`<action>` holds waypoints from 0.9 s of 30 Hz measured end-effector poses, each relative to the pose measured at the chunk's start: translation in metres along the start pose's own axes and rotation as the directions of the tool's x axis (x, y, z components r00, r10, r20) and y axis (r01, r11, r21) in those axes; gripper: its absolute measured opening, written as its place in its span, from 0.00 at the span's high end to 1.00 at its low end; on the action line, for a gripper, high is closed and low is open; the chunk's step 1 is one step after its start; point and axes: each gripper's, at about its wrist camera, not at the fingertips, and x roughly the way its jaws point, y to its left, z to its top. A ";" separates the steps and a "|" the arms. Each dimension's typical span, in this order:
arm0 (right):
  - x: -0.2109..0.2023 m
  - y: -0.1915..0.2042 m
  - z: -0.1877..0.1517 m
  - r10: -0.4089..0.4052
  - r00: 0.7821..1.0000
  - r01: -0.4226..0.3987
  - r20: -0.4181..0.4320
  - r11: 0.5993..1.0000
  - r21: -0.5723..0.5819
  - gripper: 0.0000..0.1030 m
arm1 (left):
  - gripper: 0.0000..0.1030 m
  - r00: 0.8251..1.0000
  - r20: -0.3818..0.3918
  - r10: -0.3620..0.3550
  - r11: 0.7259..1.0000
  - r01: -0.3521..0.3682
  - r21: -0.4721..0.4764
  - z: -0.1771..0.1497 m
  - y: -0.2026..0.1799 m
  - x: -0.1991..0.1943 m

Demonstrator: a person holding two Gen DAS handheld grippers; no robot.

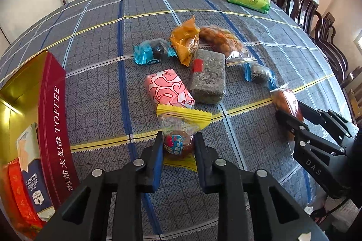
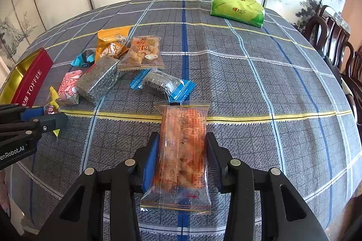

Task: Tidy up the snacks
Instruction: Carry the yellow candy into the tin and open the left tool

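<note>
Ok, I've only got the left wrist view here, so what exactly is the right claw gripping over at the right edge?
Observer: The right claw is shut on a long clear plastic packet of orange-red snack, squeezed across its width.
Operator: Do its ends show?
Observer: Both sealed ends stick out past the pads, one toward the camera and one away.
Operator: And my left claw from that side?
Observer: The left claw is shut on the small yellow-ended cake wrapper. A yellow corner pokes out under the fingers.
</note>
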 end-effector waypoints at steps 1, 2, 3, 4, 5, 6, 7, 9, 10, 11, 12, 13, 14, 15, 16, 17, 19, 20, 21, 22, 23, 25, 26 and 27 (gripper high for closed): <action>0.000 0.000 0.000 -0.001 1.000 0.001 0.000 1.000 0.001 0.59 | 0.78 1.000 -0.002 0.006 1.000 -0.006 0.001 -0.001 0.000 -0.001; 0.000 0.000 0.000 -0.002 1.000 0.002 0.000 1.000 0.000 0.59 | 0.78 1.000 -0.002 0.009 1.000 -0.009 -0.001 -0.003 0.001 -0.002; 0.000 0.001 0.000 -0.003 1.000 0.003 -0.001 1.000 0.000 0.59 | 0.78 1.000 0.002 0.004 1.000 -0.004 -0.002 -0.005 0.002 -0.004; 0.000 0.000 0.001 -0.002 1.000 0.002 -0.002 1.000 0.003 0.59 | 0.78 1.000 0.002 0.004 1.000 -0.004 -0.003 -0.007 0.002 -0.006; 0.000 0.000 0.001 -0.003 1.000 0.003 -0.002 1.000 0.005 0.59 | 0.78 1.000 0.002 0.005 1.000 -0.005 -0.001 -0.008 0.002 -0.008; 0.000 0.001 0.001 -0.006 1.000 0.006 -0.002 1.000 0.003 0.59 | 0.78 1.000 0.004 0.005 1.000 -0.005 0.003 -0.010 0.001 -0.009; 0.001 0.001 0.001 -0.008 1.000 0.008 -0.002 1.000 0.003 0.59 | 0.78 1.000 0.005 0.006 1.000 -0.006 0.006 -0.012 0.001 -0.011; 0.001 0.001 0.001 -0.008 1.000 0.008 -0.001 1.000 0.004 0.59 | 0.78 1.000 0.002 0.009 1.000 -0.009 0.013 -0.015 0.000 -0.014; 0.000 0.001 0.001 -0.008 1.000 0.008 -0.001 1.000 0.004 0.59 | 0.78 1.000 0.004 0.006 1.000 -0.006 0.017 -0.016 0.000 -0.015; 0.000 0.001 0.001 -0.008 1.000 0.008 0.000 1.000 0.005 0.59 | 0.78 1.000 0.005 0.008 1.000 -0.008 0.020 -0.017 -0.001 -0.017; 0.001 0.002 0.001 -0.009 1.000 0.009 0.000 1.000 0.003 0.59 | 0.78 1.000 0.004 0.013 1.000 -0.013 0.023 -0.018 -0.001 -0.018; 0.000 0.002 0.001 -0.010 1.000 0.010 0.000 1.000 0.001 0.59 | 0.78 1.000 0.006 0.012 1.000 -0.012 0.025 -0.019 -0.001 -0.020; 0.001 0.001 0.002 -0.010 1.000 0.010 -0.001 1.000 0.002 0.59 | 0.78 1.000 0.012 0.007 1.000 -0.007 0.026 -0.020 0.000 -0.023; 0.001 0.002 0.002 -0.010 1.000 0.010 -0.002 1.000 0.001 0.59 | 0.78 1.000 0.016 0.007 1.000 -0.008 0.026 -0.020 0.000 -0.025; 0.000 0.002 0.002 -0.011 1.000 0.011 -0.003 1.000 -0.002 0.59 | 0.78 1.000 0.018 0.009 1.000 -0.010 0.028 -0.020 0.000 -0.028; 0.001 0.002 0.002 -0.011 1.000 0.011 -0.005 1.000 0.000 0.59 | 0.78 1.000 0.022 0.010 0.999 -0.010 0.030 -0.020 0.001 -0.031; 0.001 0.002 0.002 -0.010 1.000 0.010 -0.007 1.000 0.003 0.59 | 0.78 1.000 0.030 0.009 1.000 -0.010 0.028 -0.020 0.003 -0.037; 0.001 0.001 0.002 -0.010 1.000 0.010 -0.008 1.000 0.004 0.59 | 0.78 0.999 0.034 0.010 1.000 -0.011 0.027 -0.020 0.004 -0.040; 0.001 0.001 0.002 -0.011 1.000 0.011 -0.008 1.000 0.005 0.59 | 0.78 0.999 0.040 0.009 1.000 -0.010 0.023 -0.020 0.006 -0.043; 0.001 0.001 0.002 -0.012 1.000 0.012 -0.008 1.000 0.004 0.59 | 0.78 0.999 0.048 0.009 1.000 -0.010 0.020 -0.020 0.008 -0.047; 0.001 0.001 0.002 -0.011 1.000 0.011 -0.008 1.000 0.004 0.59 | 0.78 0.998 0.055 0.010 1.000 -0.011 0.020 -0.019 0.010 -0.051; 0.001 0.002 0.002 -0.011 1.000 0.011 -0.009 1.000 0.004 0.59 | 0.78 0.998 0.069 0.010 1.000 -0.011 0.016 -0.018 0.015 -0.059; 0.001 0.002 0.002 -0.011 1.000 0.012 -0.008 1.000 0.006 0.59 | 0.78 0.997 0.076 0.009 1.000 -0.010 0.012 -0.018 0.018 -0.063; 0.001 0.002 0.002 -0.012 1.000 0.012 -0.008 1.000 0.005 0.59 | 0.78 0.997 0.081 0.009 1.000 -0.010 0.010 -0.017 0.021 -0.067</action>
